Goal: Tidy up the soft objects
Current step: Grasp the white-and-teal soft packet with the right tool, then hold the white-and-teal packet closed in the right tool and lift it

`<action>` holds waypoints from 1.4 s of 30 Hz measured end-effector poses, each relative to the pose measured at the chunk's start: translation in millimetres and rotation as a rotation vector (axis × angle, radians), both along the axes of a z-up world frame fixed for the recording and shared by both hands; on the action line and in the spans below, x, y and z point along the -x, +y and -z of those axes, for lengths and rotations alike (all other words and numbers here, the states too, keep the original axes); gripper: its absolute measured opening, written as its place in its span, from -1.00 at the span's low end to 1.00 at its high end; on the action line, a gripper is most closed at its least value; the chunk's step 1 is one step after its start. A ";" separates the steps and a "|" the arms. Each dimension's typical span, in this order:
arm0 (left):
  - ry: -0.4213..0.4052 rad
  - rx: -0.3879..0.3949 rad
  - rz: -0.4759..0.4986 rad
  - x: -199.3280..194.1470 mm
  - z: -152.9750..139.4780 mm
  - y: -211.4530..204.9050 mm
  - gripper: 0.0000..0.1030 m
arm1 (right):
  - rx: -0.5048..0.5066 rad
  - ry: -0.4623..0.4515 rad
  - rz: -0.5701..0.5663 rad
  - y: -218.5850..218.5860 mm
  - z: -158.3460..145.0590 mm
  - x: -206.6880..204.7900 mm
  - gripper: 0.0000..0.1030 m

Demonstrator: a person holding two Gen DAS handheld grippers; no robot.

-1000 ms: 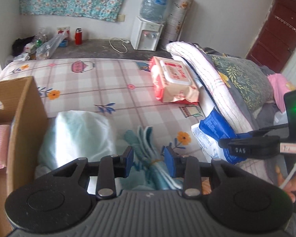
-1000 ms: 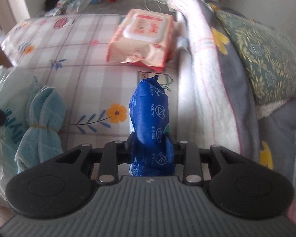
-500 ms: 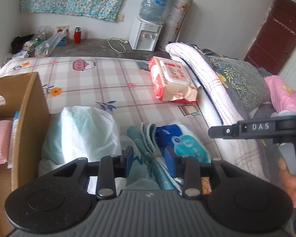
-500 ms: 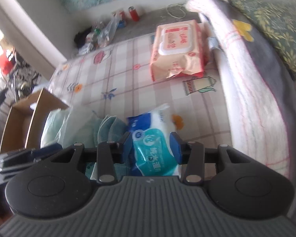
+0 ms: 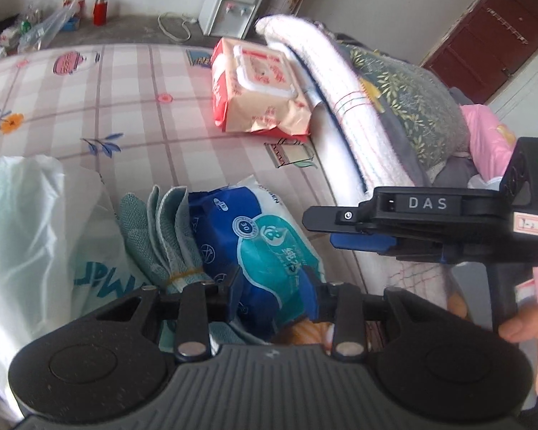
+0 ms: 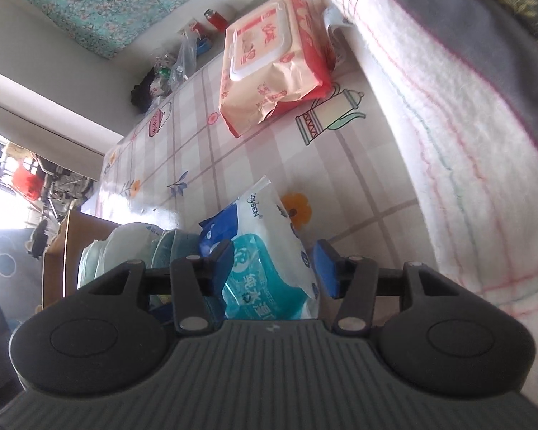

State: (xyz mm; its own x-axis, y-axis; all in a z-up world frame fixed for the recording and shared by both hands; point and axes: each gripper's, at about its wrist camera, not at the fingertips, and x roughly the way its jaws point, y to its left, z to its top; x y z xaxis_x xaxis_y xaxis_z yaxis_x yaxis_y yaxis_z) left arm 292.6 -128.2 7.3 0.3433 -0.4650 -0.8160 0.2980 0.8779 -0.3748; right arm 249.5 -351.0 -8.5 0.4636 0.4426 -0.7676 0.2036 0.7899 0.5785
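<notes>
A blue and teal wipes pack [image 5: 269,243] lies flat on the patterned bed sheet [image 5: 132,107], right beside a banded bundle of teal cloths [image 5: 161,229]. My left gripper [image 5: 272,286] hovers low over the pack's near end, its jaws part open with the pack showing between them. In the right wrist view the same pack [image 6: 265,251] sits between the fingers of my right gripper [image 6: 272,265]. Those jaws are opening, and the right pad [image 6: 324,268] stands off the pack. The right gripper [image 5: 326,229] also reaches in from the right in the left wrist view, held by a hand [image 5: 534,326].
A white plastic bag [image 5: 28,222] lies left of the cloths, with a cardboard box [image 6: 57,251] beyond it. A large red and peach wipes pack [image 5: 258,89] sits farther up the bed. A rolled white blanket [image 5: 333,82] and pillows line the right side.
The right gripper rolled over, laid the blue pack flat beside the cloth bundle and widened its jaws off it. The left gripper shifted right, from over the cloths to over the pack.
</notes>
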 end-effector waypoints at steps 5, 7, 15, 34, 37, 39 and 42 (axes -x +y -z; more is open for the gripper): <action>0.071 -0.020 -0.032 -22.2 24.2 -0.2 -0.29 | -0.036 0.025 -0.023 6.2 16.8 -17.8 -0.01; 0.091 -0.004 -0.037 -26.7 29.2 0.4 -0.27 | -0.047 0.045 -0.034 7.8 24.4 -22.9 -0.01; 0.071 0.004 0.004 -32.0 28.2 -12.3 -0.06 | -0.106 0.079 -0.027 -8.0 30.7 -10.5 0.00; 0.037 -0.055 0.072 -31.8 31.4 -43.3 0.28 | -0.123 0.077 0.018 -21.7 34.5 -4.0 -0.01; 0.035 -0.033 0.114 -28.8 33.2 -56.3 0.28 | -0.100 0.074 0.035 -31.4 31.2 2.2 -0.01; 0.029 -0.028 0.131 -26.8 33.3 -62.7 0.28 | -0.086 0.071 0.041 -35.6 28.8 4.9 -0.01; 0.038 -0.010 0.134 -26.2 31.8 -62.1 0.26 | -0.068 0.064 0.041 -38.7 26.1 7.1 -0.04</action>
State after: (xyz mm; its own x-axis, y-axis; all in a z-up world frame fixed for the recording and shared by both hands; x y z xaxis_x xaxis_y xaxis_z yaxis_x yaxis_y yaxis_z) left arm 318.8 -190.3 -24.5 0.2475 -0.4961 -0.8322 0.3987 0.8350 -0.3792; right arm 242.4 -389.7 -34.7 0.4333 0.4766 -0.7649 0.2731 0.7394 0.6154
